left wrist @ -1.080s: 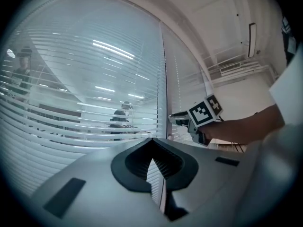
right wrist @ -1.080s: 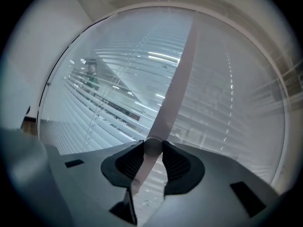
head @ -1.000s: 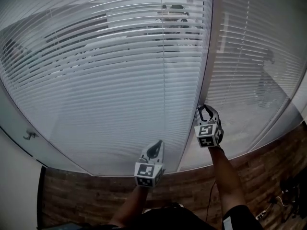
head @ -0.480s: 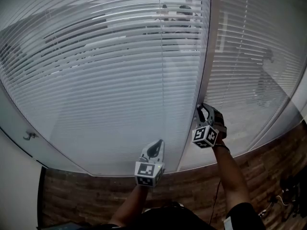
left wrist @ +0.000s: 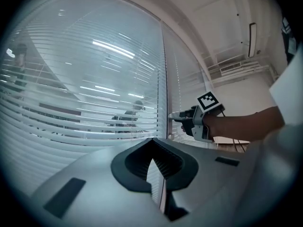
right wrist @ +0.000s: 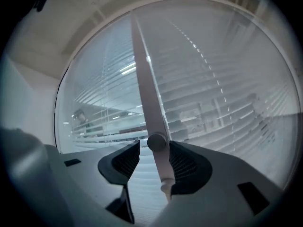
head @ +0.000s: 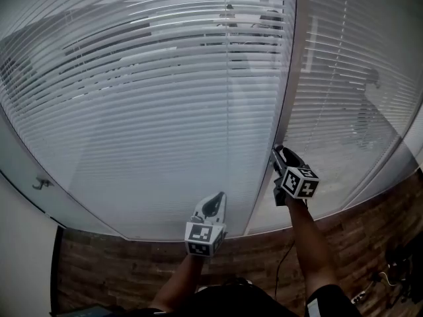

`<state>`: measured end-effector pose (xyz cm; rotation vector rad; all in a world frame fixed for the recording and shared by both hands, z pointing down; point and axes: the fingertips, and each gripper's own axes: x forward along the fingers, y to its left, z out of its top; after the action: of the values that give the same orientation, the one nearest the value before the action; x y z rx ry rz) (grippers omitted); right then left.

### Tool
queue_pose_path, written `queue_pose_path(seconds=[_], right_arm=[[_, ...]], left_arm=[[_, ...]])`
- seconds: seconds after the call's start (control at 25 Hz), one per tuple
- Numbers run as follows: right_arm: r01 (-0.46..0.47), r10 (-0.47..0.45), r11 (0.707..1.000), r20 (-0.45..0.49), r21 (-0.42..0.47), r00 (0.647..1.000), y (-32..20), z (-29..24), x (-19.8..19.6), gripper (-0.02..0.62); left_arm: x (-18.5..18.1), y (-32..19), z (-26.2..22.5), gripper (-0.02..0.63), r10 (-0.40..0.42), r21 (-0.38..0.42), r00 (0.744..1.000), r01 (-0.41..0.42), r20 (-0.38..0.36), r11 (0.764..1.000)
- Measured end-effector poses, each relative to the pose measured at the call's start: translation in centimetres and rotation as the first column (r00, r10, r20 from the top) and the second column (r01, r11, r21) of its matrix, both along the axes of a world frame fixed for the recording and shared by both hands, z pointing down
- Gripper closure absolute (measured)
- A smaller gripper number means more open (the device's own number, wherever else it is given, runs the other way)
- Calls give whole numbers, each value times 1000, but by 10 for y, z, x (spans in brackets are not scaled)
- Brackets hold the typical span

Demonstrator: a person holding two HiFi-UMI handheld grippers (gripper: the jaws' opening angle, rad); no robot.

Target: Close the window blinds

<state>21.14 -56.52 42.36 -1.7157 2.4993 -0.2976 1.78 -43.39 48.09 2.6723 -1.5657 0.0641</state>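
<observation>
White slatted blinds cover the big left pane, their slats partly tilted so the room behind shows through. The pale tilt wand hangs in front of the mullion. My right gripper is at the wand, rolled over to the right. Its jaws have just been opening and stand open, with the wand's round knob between the pads and a slim gap on the left. My left gripper hovers lower, in front of the blind, shut and empty. The left gripper view shows the right gripper at the mullion.
A second blind covers the right pane. A brick-patterned floor lies below the window, with cables at the right. A small hook sits on the left wall.
The right gripper has rolled clockwise around the wand, its marker cube now tipped to the right. The left gripper has stayed where it was.
</observation>
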Motion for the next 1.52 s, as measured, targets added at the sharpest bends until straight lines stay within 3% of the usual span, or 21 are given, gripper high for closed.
queue_pose_path(seconds=[0.2,0.4,0.68,0.8,0.92,1.12,1.28,1.36,1.52], right_arm=[[-8,22,998,220,-64,975,-10,0,2,419],[-83,94,995,232,-58,968,-12,-1,9,465],[-88,88,996,69,-2,994,-10,-5,5,468],[-91,94,995,-75,36,993,-10,-7,3,468],[-99,122,990,-267,99,956,-8,-6,2,469],[-74,169,979,-556,189,814,-4,-10,-6,469],[-3,186,971,-742,241,644,-2,-11,-12,469],[32,200,966,-815,258,544,0,-13,-16,469],[134,236,950,-929,282,284,-4,-2,-15,469]], left_arm=[[4,-1,-3,611,12,19,999,-11,-40,1000],[-4,-3,-4,611,-4,15,1000,4,-28,1000],[-10,-2,-7,611,-13,21,1000,14,-17,1000],[-17,-4,-8,611,-20,32,1000,20,-18,999],[-23,-4,-6,611,-30,36,999,31,-11,999],[-24,-2,-6,611,-35,38,999,36,-27,999],[-24,-4,0,611,-26,29,1000,27,-9,999],[-23,-4,0,611,-21,28,1000,21,-3,999],[-20,-5,3,611,-15,17,1000,15,-2,1000]])
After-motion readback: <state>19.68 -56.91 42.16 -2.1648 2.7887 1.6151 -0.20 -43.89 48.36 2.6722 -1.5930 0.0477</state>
